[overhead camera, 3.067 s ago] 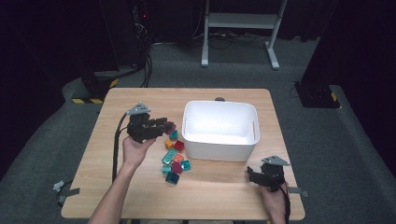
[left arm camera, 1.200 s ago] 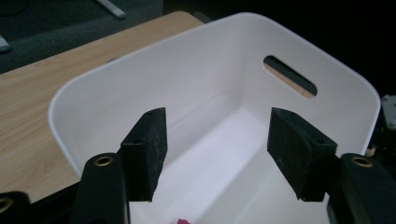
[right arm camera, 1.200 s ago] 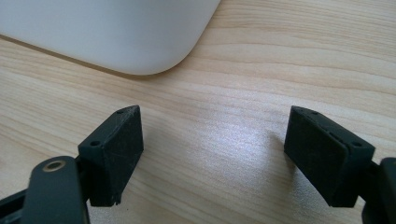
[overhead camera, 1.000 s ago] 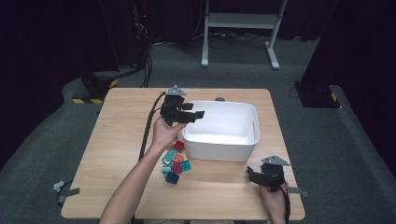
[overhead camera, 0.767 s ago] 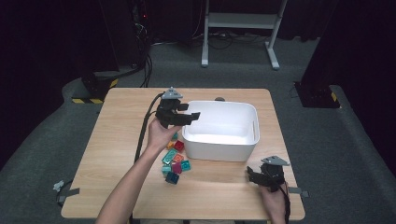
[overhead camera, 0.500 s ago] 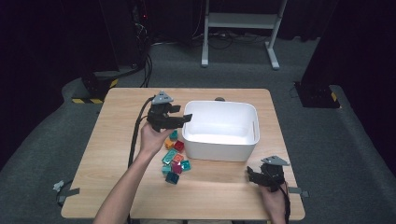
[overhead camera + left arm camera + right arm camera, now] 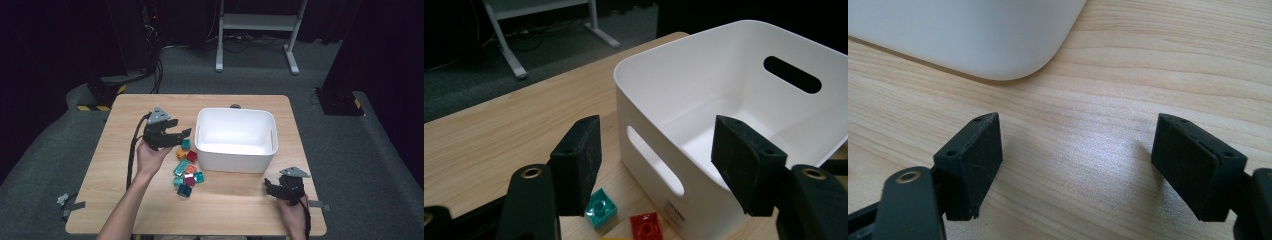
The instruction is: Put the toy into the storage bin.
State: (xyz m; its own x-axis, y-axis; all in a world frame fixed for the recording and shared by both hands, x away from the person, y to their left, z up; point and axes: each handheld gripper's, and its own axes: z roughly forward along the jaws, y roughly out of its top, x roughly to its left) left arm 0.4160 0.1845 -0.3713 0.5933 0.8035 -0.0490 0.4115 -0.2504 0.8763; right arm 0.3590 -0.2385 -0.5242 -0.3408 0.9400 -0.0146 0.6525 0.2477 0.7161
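we see the left hand-held gripper (image 7: 184, 136) held above the worktop (image 7: 110, 190) left of the middle, forearm rising from the near edge, jaws standing apart with nothing between them and aimed at the bin's left wall. its pads are matte black and blocky. just below and right of it lies the cluster of plastic bricks (image 7: 186, 169), studded, glossy, in teal, red, orange and yellow, against the near-left corner of the white bin (image 7: 235, 157). the bin is smooth plastic with rounded corners and slot handles, sitting toward the far edge. bare pale woodgrain runs along the near edge. the right hand-held gripper (image 7: 270, 186) rests low by the near-right corner, jaws apart over bare wood, clear of the bin.
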